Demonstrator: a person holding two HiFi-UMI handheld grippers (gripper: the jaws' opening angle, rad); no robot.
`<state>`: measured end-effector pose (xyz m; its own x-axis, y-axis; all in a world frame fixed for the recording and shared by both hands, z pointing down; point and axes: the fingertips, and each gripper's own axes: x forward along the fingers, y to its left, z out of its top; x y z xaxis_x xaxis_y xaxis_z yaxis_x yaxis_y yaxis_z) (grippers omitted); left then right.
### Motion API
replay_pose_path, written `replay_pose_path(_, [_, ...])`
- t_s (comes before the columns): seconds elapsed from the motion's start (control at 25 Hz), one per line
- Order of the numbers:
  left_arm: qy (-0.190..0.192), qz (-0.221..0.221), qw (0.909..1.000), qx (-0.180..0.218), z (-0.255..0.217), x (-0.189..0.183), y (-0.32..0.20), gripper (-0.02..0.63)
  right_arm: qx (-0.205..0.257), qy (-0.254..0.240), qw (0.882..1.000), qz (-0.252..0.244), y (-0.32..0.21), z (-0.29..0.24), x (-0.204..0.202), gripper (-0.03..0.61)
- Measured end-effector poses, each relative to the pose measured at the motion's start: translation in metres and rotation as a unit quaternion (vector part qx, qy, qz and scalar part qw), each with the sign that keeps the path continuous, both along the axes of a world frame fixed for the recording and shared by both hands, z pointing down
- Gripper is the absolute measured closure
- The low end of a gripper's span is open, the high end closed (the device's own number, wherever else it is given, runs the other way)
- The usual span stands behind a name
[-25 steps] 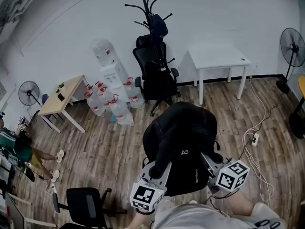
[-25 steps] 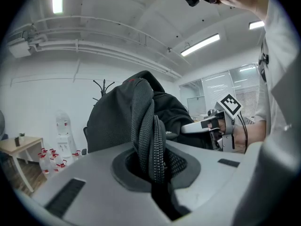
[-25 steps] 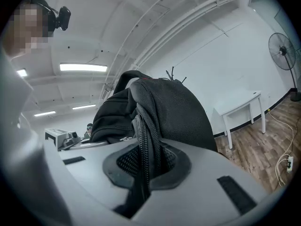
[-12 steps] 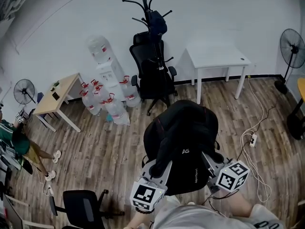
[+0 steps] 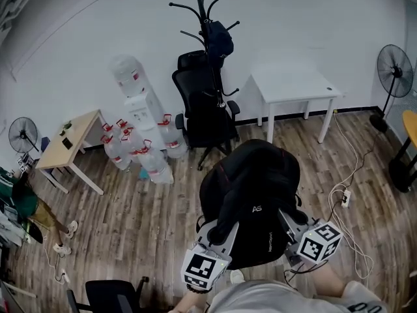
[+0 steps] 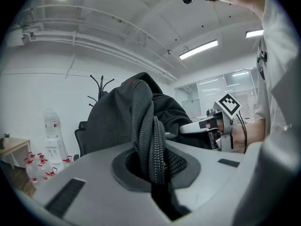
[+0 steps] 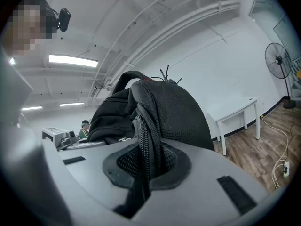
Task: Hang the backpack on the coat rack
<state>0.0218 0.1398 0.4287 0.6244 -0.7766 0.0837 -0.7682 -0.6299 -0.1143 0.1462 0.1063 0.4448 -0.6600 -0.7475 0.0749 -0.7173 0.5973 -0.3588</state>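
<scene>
Both grippers are clamped on the backpack. The left gripper has its jaws nearly together on a thick fold of webbing and zipper that runs up between them, plain in its own view. The right gripper pinches a like fold of strap and zipper on the other side. Neither is empty, and neither stands spread.

The backpack hangs in the air between the two, carried in front of the person's chest with both grippers pointing about level. It is black and full-bodied, and its top bulges away from the person toward the far wall. It touches no furniture.

The rack stands against that wall, well apart from the backpack, with bare floor between. A dark bag already hangs on one upper hook. A chair sits just in front of the pole, and a white table stands to its right. Water bottles crowd the floor to its left.

This reads as the carrying step, with the hanging not yet begun. The next move likely calls for closing the gap, then lifting the backpack high enough to slip a strap or top loop over a free hook. The chair and the hung bag may crowd the approach, so a hook on an open side looks the safer choice.
</scene>
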Motion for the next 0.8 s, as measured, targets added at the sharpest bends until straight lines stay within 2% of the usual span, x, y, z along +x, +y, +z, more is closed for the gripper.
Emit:
replay_pose_path(0.24, [0.003,0.021,0.9997,0.015,-0.001,-0.038,-0.036,0.578,0.008,0.003,1.000,0.017,-0.032,-0.001,-0.036,0.548])
replay_pose_path(0.36, [0.007,0.021,0.9997,0.006,-0.002,-0.052,-0.050,0.578,0.004,0.000,1.000,0.022,-0.045,0.001,-0.051,0.548])
replay_pose_path(0.8, [0.013,0.019,0.9997,0.005,-0.004,-0.077,-0.085,0.578,-0.008,0.010,1.000,0.021,-0.081,0.000,-0.077,0.548])
